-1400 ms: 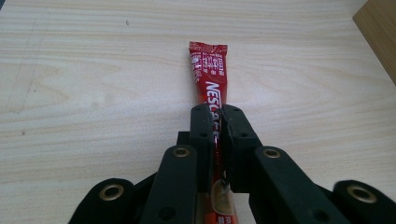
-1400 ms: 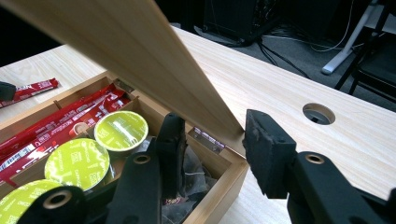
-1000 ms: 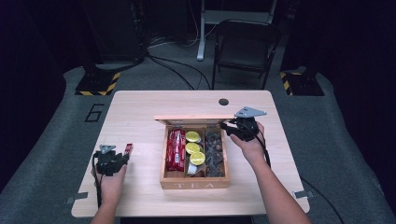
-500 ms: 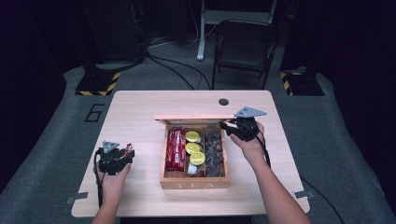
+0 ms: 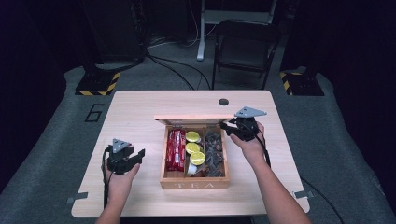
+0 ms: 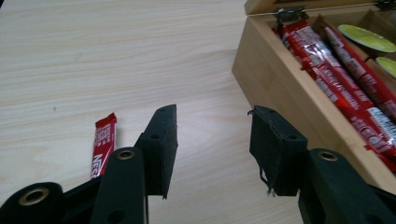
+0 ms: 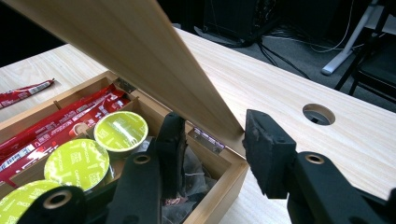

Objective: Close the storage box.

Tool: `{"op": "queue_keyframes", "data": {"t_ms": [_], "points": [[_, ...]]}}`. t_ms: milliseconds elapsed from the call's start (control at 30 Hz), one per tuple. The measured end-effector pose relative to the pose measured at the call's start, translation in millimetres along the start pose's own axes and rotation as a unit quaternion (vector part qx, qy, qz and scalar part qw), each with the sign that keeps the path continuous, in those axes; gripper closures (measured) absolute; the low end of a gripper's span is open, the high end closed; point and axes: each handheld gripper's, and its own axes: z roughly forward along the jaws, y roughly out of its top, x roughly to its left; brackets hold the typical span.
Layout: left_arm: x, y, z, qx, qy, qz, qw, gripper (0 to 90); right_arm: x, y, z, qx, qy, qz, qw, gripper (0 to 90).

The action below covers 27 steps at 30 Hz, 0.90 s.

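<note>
One red sachet (image 6: 103, 144) lies loose on the table (image 5: 140, 112), just left of the left hand-held gripper (image 6: 212, 142), whose jaws stand wide with nothing between them. In the high view that left hand-held gripper (image 5: 133, 156) sits near the table's front left, well apart from the wooden tea box (image 5: 194, 179). The box is already open: its lid (image 7: 135, 51) stands raised, and the right hand-held gripper (image 7: 212, 149) straddles the lid's far corner, one jaw inside the box and one outside. The jaws look close to the wood, but I cannot tell whether they truly pinch it or merely prop it.

Inside, the left compartment holds several red sachets (image 5: 176, 149), the middle one green-topped capsules (image 5: 192, 148), and the right one dark wrapped pieces (image 5: 214, 149). By my reading, the packing is largely done; what remains is picking up the stray sachet, laying it with its fellows in the left compartment, and then lowering the lid.
</note>
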Motion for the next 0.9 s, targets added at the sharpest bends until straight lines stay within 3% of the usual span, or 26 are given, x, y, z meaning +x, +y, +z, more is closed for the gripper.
{"op": "queue_keyframes", "data": {"t_ms": [267, 900], "points": [[-13.9, 19.9, -5.2, -0.007, -0.028, 0.011, 0.9995, 51.1, 0.1, -0.1, 0.0, 0.0, 0.0, 0.0, 1.0, 58.9], [-35.7, 64.5, -21.3, -0.03, -0.062, 0.037, 0.9969, 51.2, 0.1, -0.1, 0.0, 0.0, 0.0, 0.0, 1.0, 58.9]]}}
